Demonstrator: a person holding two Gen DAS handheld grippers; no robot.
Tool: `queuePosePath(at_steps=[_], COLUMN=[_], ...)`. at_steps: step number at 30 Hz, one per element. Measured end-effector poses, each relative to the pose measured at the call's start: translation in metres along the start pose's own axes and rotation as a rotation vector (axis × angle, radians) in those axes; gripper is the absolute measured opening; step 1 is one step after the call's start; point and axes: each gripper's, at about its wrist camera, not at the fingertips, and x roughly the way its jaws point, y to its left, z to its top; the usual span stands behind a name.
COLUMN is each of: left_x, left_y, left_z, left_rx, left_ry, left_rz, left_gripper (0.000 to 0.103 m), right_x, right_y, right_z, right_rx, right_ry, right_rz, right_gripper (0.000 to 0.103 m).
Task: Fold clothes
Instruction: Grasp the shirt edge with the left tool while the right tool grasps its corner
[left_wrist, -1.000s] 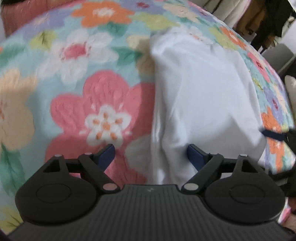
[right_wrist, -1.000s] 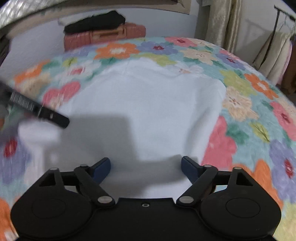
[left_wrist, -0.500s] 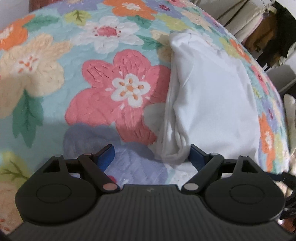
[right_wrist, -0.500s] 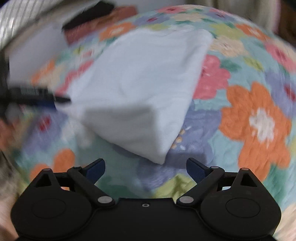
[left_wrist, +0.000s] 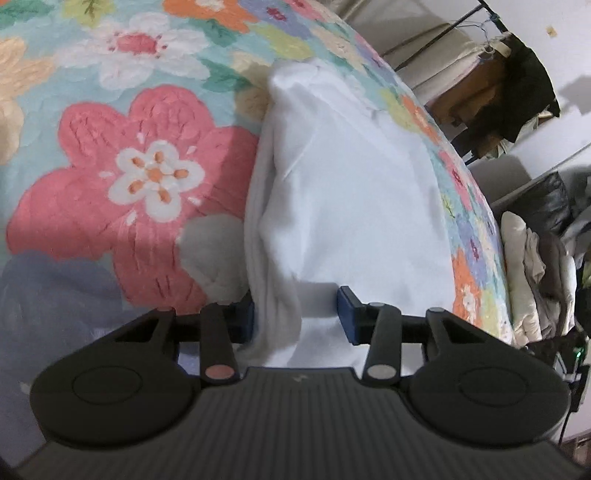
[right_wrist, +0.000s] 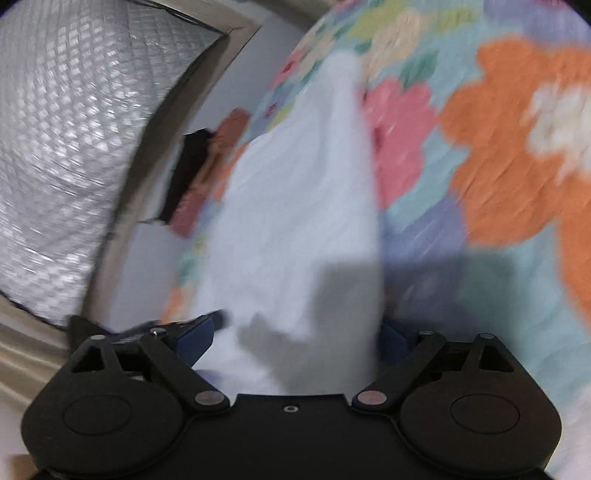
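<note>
Your left tongs (left_wrist: 295, 317) point down at the near left edge of the white garment (left_wrist: 354, 206), and their jaws have just been closing. The thick rolled edge of the cloth sits between the blue pads (left_wrist: 347, 314): the left pad is tucked against the fold, while the right one stands clear with flat cloth under it, so there is no pinch on the fabric.

That garment lies folded into a long strip on the floral bedspread (left_wrist: 129, 155), running away from you up the bed, with a big pink flower just to its left.

Over on your right side the view is smeared and tilted hard. Your right tongs (right_wrist: 295, 336) sit wide apart, and a corner of the same white garment (right_wrist: 295, 221) lies between them. Cloth covers part of the right pad, and I cannot tell whether either pad is touching it. An orange flower of the bedspread (right_wrist: 517, 147) fills the right of that view.

A rack of hanging clothes (left_wrist: 509, 92) stands beyond the bed.
</note>
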Motion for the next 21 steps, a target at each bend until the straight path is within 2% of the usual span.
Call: queuePosePath(at_steps=[1,2,3,5,7,10,12,16,18,21], left_x=[0.001,0.002,0.003,0.002,-0.005,-0.024,-0.037,-0.062,-0.072,-0.088], left_y=[0.003,0.006,0.006,0.004,0.0,-0.005,-0.01,-0.017,-0.02,-0.025], left_z=[0.001,0.002,0.002,0.0,-0.003,-0.007,-0.014,-0.036,-0.051,-0.077], left_rx=[-0.025,-0.046,-0.045,-0.037,-0.047,-0.07,-0.055,-0.061,-0.061,-0.037], left_ry=[0.003,0.005,0.004,-0.002,-0.016,-0.04,-0.055,-0.065,-0.047,-0.011], left_rz=[-0.019,-0.036,-0.033,-0.024,-0.045,-0.106,-0.126,-0.16,-0.132,-0.067], left_gripper=[0.051,0.049,0.042,0.025,0.021,0.016,0.015,0.015,0.015,0.015], right_x=[0.003,0.006,0.009,0.013,0.013,-0.005,-0.019,-0.043,-0.051,-0.064], right_y=[0.001,0.002,0.003,-0.001,-0.007,0.015,0.032,0.05,0.051,0.045], right_z=[-0.001,-0.001,-0.001,0.001,0.002,-0.003,-0.005,-0.023,-0.039,-0.07], right_rx=[-0.001,-0.008,-0.014,-0.003,0.023,-0.028,-0.044,0.028,0.057,0.152], right_ry=[0.0,0.001,-0.001,-0.012,-0.027,-0.053,-0.066,-0.108,-0.111,-0.07], right_rz=[-0.006,-0.017,-0.029,-0.051,-0.055,-0.055,-0.023,0.031,0.011,0.011], right_gripper=[0.094,0.086,0.079,0.025,0.023,0.021,0.02,0.02,0.02,0.02])
